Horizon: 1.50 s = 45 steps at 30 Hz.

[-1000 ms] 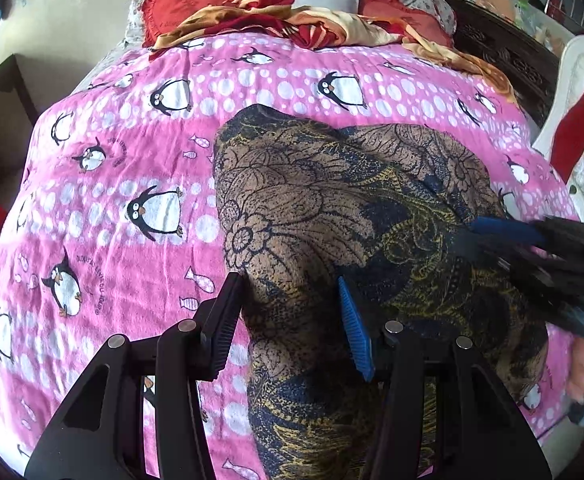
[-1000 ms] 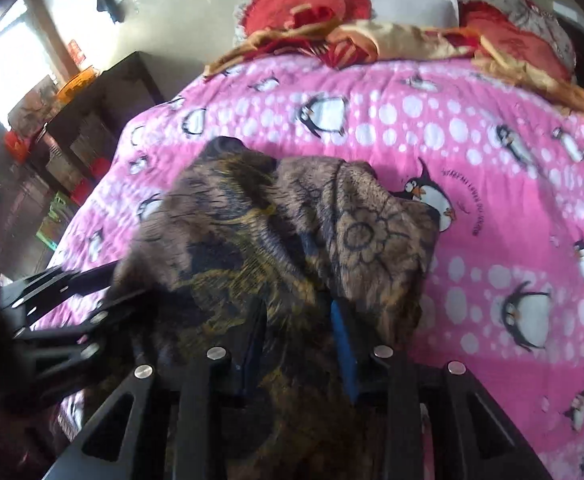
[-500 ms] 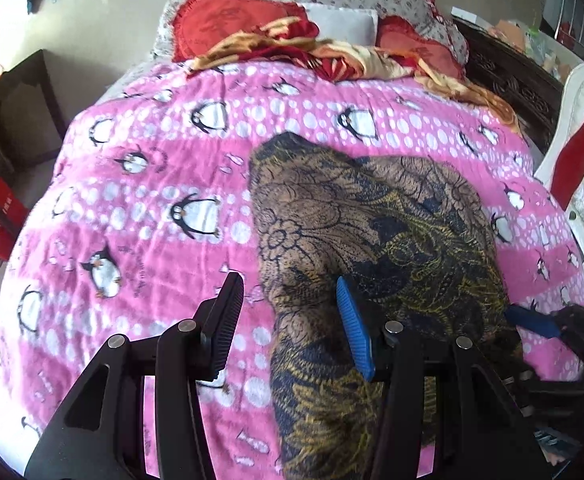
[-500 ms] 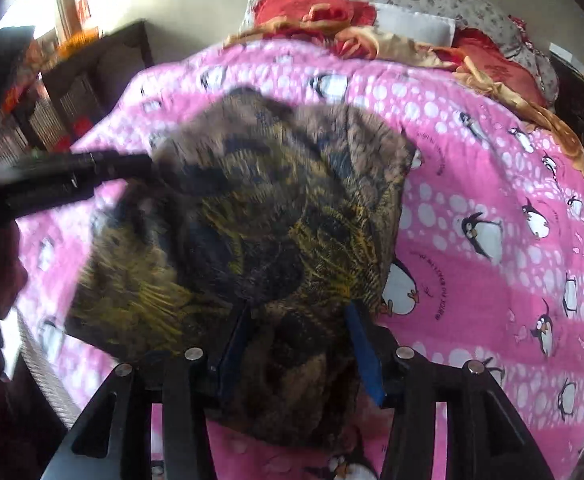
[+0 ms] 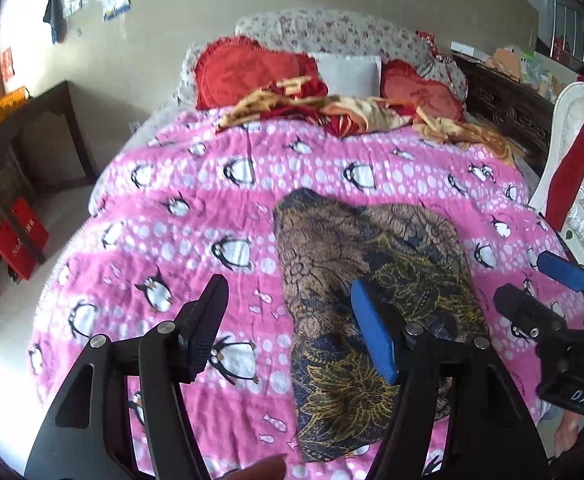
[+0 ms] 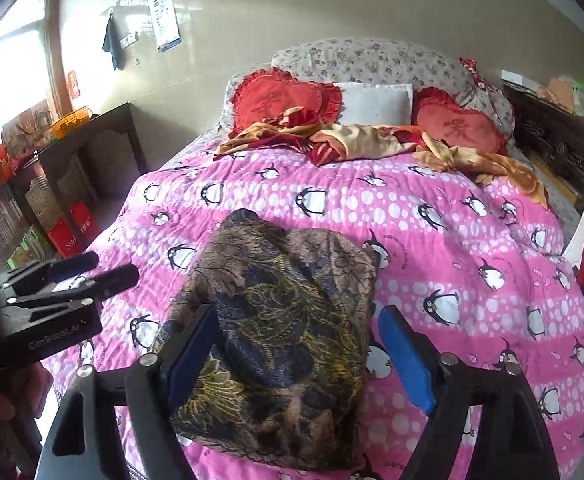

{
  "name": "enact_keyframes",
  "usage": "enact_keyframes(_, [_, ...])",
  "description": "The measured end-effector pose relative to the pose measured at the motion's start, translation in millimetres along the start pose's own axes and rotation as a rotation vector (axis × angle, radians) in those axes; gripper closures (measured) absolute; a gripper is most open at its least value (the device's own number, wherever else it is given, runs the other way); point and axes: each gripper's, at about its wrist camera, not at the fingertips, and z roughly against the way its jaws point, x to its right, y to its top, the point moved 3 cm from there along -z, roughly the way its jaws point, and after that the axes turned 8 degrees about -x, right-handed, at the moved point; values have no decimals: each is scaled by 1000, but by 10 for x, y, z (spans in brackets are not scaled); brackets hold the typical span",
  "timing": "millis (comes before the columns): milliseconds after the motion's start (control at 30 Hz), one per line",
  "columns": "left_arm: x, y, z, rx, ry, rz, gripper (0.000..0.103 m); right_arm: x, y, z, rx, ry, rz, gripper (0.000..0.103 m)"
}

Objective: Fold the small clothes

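Note:
A dark brown, blue and gold patterned garment [image 5: 364,272] [image 6: 292,320] lies folded in a lumpy rectangle on the pink penguin blanket [image 5: 196,240] [image 6: 452,248]. My left gripper [image 5: 292,328] hovers above its left edge with its jaws opening and nothing between the pads. My right gripper [image 6: 300,352] hangs over the garment's near end, jaws opening wide, and the cloth lies below them untouched. Each gripper also shows in the other view: the right gripper [image 5: 532,284] at the right edge, the left gripper [image 6: 112,268] at the left.
Red heart cushions [image 5: 248,72], a white pillow [image 5: 348,72] and a rumpled orange-red cloth [image 6: 352,140] lie at the head of the bed. A dark table [image 5: 32,120] and red boxes [image 5: 20,236] stand left. A white chair with red fabric [image 5: 580,152] stands right.
Both grippers have risen and drawn back from the garment, and their jaws have widened. The cloth that sat between the right jaws now lies free on the blanket.

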Motion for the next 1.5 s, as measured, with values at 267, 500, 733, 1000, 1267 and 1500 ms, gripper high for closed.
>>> enact_keyframes(267, [-40, 0, 92, 17, -6, 24, 39, -48, -20, 59, 22, -29, -2, 14])
enact_keyframes(500, [-33, 4, 87, 19, 4, 17, 39, 71, -41, 12, 0, -48, -41, 9])
enact_keyframes(733, [-22, 7, 65, 21, 18, 20, 39, 103, -44, -24, -6, -55, -50, 9])
enact_keyframes(1000, [-4, -10, 1, 7, 24, 17, 39, 79, -54, -95, -18, -49, -50, 9])
enact_keyframes(1267, [9, -8, -39, 2, 26, 13, 39, 83, -39, -139, -32, -51, -48, 9])
enact_keyframes(1500, [21, -2, -77, -8, 20, 11, 39, 71, -26, -201, -44, -51, -48, 9])
